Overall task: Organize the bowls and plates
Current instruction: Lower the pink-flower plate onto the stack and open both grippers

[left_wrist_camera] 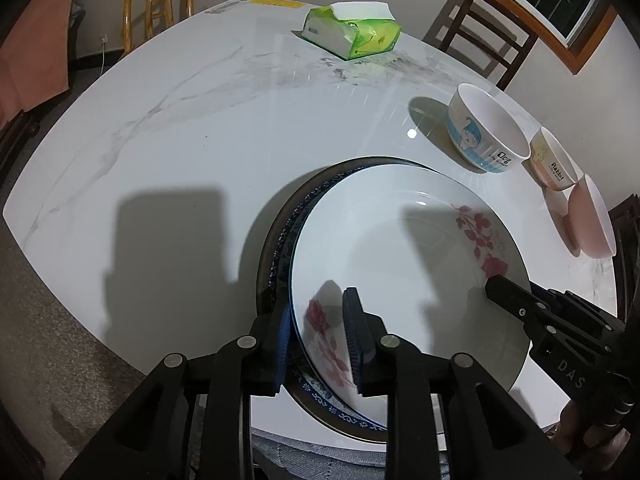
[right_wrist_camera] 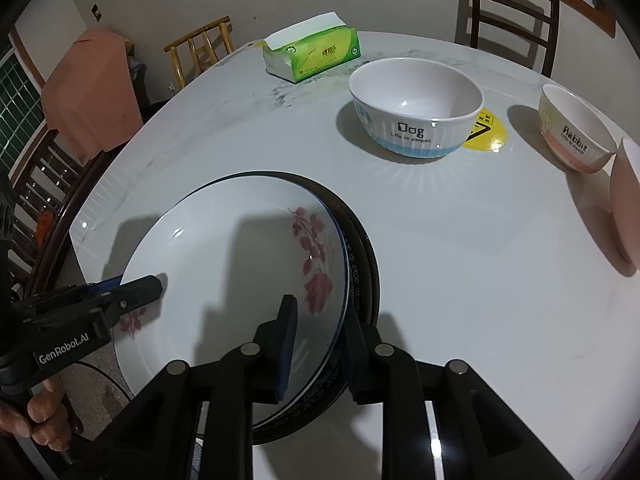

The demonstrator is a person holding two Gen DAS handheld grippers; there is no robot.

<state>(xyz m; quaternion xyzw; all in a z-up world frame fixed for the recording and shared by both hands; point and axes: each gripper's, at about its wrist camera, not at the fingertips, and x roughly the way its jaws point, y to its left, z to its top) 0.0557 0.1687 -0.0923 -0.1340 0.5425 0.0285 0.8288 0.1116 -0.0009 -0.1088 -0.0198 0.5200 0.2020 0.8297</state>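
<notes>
A white plate with red flowers lies on top of a blue-patterned plate and a dark-rimmed plate near the table's front edge. My left gripper straddles the white plate's left rim; its pads stand a little apart from the rim. My right gripper straddles the right rim the same way, a gap showing at its inner pad. Each gripper also shows in the other view, the right gripper and the left gripper. Three bowls stand to the right: a Dog bowl, a Rabbit bowl and a pink bowl.
A green tissue pack lies at the far side of the white marble table. A yellow sticker sits behind the Dog bowl. A wooden chair and a dark chair stand beyond the table. A hand holds the left gripper.
</notes>
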